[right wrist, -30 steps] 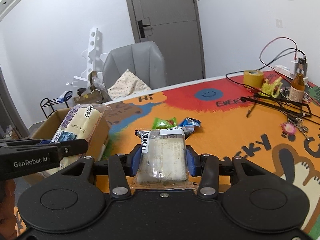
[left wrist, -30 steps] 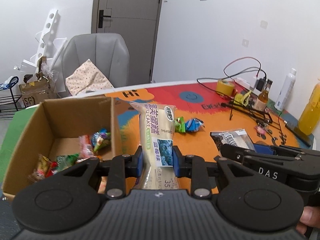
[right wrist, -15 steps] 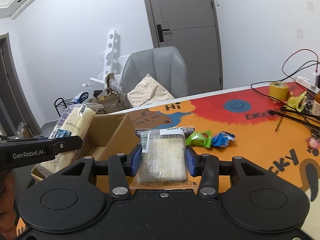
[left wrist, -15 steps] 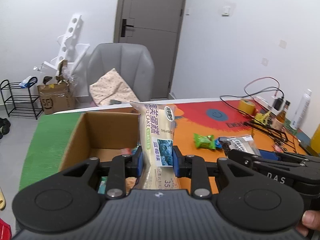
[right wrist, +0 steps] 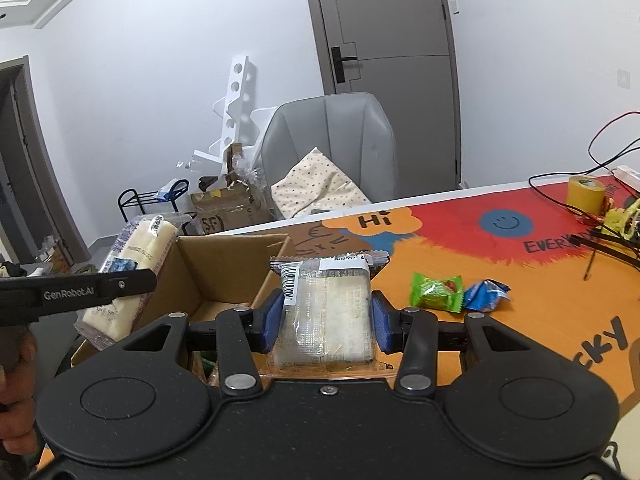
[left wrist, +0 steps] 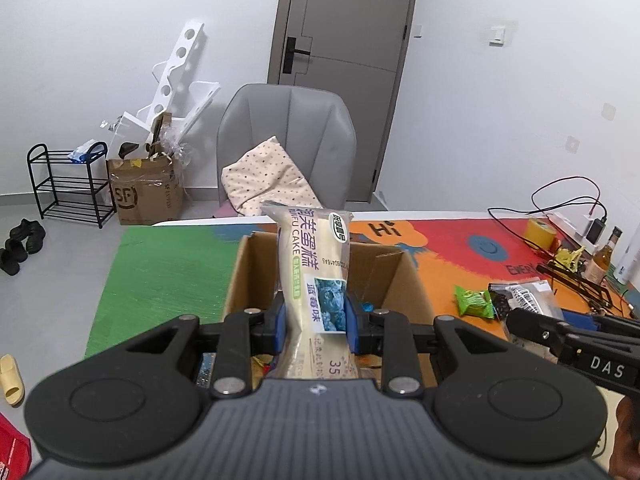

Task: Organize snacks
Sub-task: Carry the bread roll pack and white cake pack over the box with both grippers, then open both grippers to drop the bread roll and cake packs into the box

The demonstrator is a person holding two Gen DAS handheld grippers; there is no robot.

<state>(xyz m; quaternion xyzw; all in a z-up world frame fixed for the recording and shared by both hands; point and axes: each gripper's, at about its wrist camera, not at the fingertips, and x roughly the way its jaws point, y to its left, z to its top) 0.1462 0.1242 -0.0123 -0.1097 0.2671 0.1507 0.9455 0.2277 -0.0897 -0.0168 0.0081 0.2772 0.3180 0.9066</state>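
The cake pack (left wrist: pixel 310 276) stands upright in my left tool (left wrist: pixel 314 314), pinched low at its waist between the blue pads, above the open cardboard box (left wrist: pixel 404 280). It looks light and soft, and the wrapper already caves in where I squeeze, so I judge a hold near the middle with gentle pressure best; the film is glossy and could slip. My right tool (right wrist: pixel 326 322) is clenched on a second snack, a flat clear-wrapped block (right wrist: pixel 326 316), gripped on its two long sides and held just right of the box, over its near corner. That one seems firmer but crumbly, so I would take it by the sides as now. So two snacks are in hand, one per tool. On the counter (right wrist: pixel 520 300) two small packets remain: a green one (right wrist: pixel 436 290) and a blue one (right wrist: pixel 486 294), touching each other, right of the box. The box holds a few wrappers, but they are mostly hidden behind my tools, so I cannot count them. One box only.
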